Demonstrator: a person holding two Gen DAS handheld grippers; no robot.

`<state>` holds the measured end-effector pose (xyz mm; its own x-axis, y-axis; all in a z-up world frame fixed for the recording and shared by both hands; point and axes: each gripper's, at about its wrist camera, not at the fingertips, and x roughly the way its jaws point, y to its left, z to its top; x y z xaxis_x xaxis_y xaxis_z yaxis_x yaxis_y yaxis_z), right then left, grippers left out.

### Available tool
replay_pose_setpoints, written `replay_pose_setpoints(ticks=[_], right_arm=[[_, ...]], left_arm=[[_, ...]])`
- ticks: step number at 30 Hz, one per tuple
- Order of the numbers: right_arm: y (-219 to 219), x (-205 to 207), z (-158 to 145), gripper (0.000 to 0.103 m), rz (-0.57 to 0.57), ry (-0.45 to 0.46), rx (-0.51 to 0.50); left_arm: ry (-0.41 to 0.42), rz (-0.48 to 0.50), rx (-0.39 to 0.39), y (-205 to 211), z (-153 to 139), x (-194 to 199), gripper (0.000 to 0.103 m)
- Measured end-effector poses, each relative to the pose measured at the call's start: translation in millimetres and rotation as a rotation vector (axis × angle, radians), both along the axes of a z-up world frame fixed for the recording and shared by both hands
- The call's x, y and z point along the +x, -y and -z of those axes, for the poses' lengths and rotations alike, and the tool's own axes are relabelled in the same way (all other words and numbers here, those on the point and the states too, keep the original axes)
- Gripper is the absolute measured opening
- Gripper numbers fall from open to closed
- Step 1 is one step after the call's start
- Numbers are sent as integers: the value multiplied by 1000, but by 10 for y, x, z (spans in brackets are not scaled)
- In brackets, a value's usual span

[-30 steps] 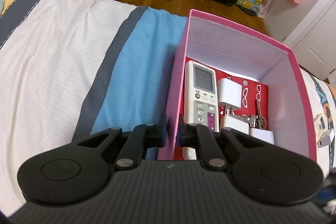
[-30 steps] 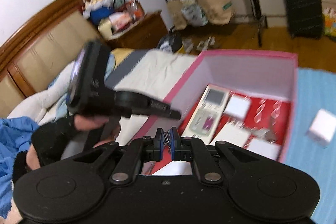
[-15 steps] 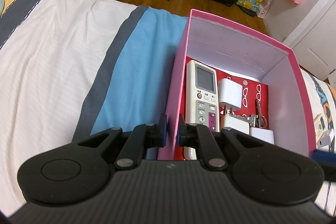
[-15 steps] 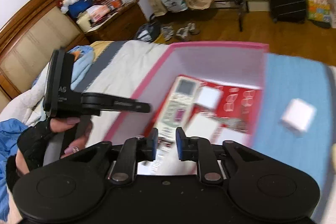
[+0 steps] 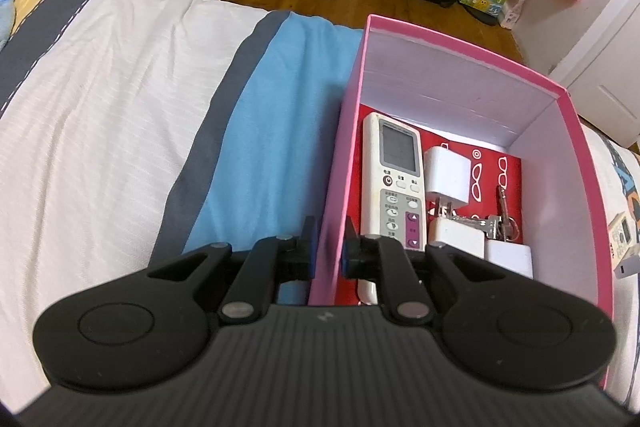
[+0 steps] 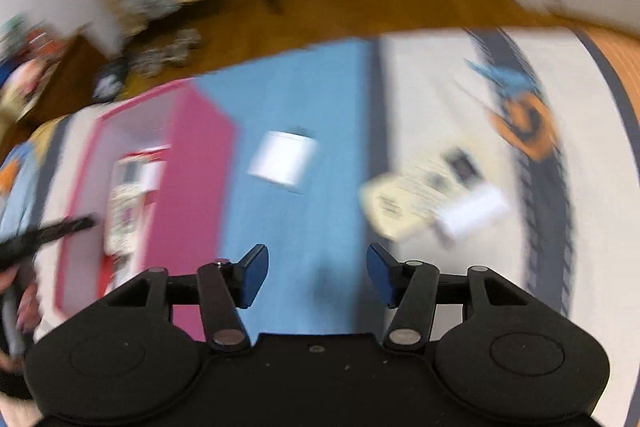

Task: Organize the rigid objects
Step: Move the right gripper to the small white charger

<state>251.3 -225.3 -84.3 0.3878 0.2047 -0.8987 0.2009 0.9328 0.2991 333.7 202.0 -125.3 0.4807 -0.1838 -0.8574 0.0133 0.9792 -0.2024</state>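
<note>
Your left gripper (image 5: 328, 247) is unchanged over the last second: clamped on the near-left wall of the pink box (image 5: 460, 43), one pad outside and one inside, holding the box steady on the bed (image 5: 100, 131).

Inside the box, from the left wrist view: a white remote (image 5: 394, 183) lies along the left wall, a white charger cube (image 5: 446, 173) sits at its 3 o'clock, two more white adapters (image 5: 458, 237) lie toward 6 o'clock, and a bunch of keys (image 5: 500, 225) rests just beside them. All four stayed put.

The change is on your right. A second ago your right gripper (image 6: 318, 277) was pinched closed over the box; half a second ago the fingers had parted slightly; now they are spread wide with nothing between them, and the camera has swung off the box onto the blue stripe of the cover. The right view is badly motion-blurred, so the sweep is probably not finished.

Loose items in that view:
- white cube adapter (image 6: 282, 163) on the blue stripe, at 12 o'clock from the open fingers, apart from the box wall.
- second remote (image 6: 404, 205) at about 2 o'clock on the white cloth, with a small white block (image 6: 474, 213) touching or overlapping its right end; blur prevents saying which.

Judgement: the last deposit is done and you are lining up the next pick, most likely the cube adapter. At least three items remain outside. Let the blur settle before descending; soft bedding may let the cube tip.
</note>
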Motion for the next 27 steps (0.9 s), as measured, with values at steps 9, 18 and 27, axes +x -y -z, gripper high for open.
replay_pose_setpoints(ticks=[9, 18, 27], right_arm=[[569, 157, 500, 61, 214, -111, 116], [838, 213, 717, 62, 359, -75, 4], [795, 132, 643, 45, 298, -9, -80]], left_arm=[[6, 3, 10, 15, -6, -6, 10], [7, 5, 17, 17, -14, -16, 10], [10, 7, 22, 14, -14, -16, 10]])
